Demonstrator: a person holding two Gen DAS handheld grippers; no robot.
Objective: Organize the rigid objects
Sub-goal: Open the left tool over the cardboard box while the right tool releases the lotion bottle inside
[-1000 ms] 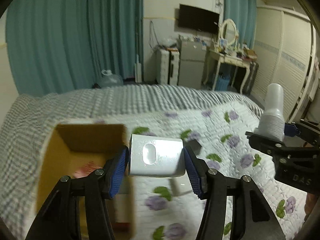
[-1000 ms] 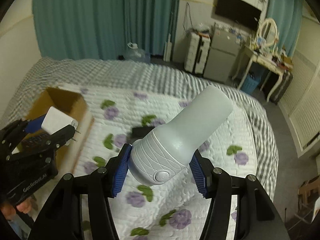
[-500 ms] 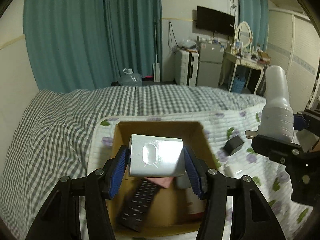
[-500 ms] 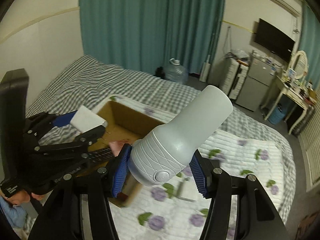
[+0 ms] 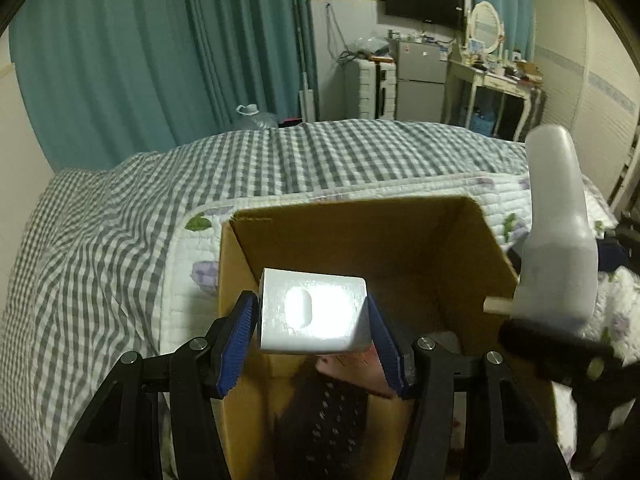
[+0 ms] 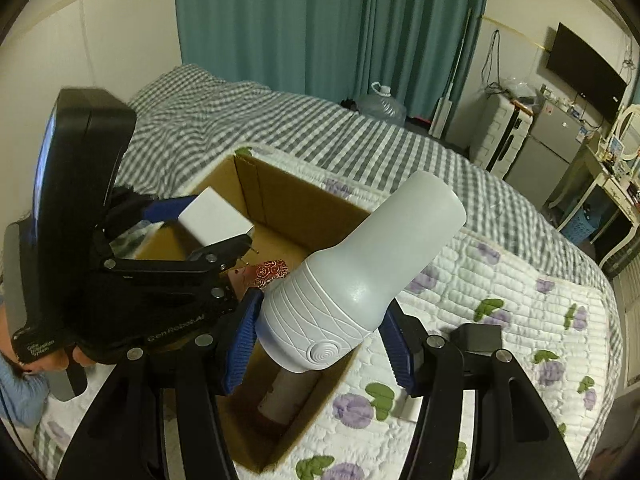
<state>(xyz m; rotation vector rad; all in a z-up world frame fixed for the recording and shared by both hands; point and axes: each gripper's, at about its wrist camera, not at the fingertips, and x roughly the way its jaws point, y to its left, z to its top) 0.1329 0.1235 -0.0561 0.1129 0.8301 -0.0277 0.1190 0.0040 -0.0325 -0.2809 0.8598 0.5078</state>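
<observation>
An open cardboard box (image 5: 360,236) stands on the flowered quilt. My left gripper (image 5: 310,303) holds a small white box (image 5: 312,312) over its inside; the blue pads still touch the white box's sides while the jaws are opening. Below it lie a black remote (image 5: 324,412) and a pink item (image 5: 352,364). My right gripper (image 6: 323,305) is shut on a white plastic bottle (image 6: 372,268) and hovers over the cardboard box's (image 6: 296,204) near right corner. In the right wrist view the left gripper (image 6: 208,226) holds the white box (image 6: 214,216) at the left.
Inside the carton lie a rose-patterned item (image 6: 272,272) and a pale tube (image 6: 288,392). A small black box (image 6: 476,336) sits on the quilt (image 6: 500,280) to the right. A grey checked blanket (image 5: 120,240) lies left and behind. A person's hand (image 6: 40,360) grips the left tool.
Both grippers moved left across the bed and a little down, from over the quilt to over the cardboard box. Each still carries its object.
</observation>
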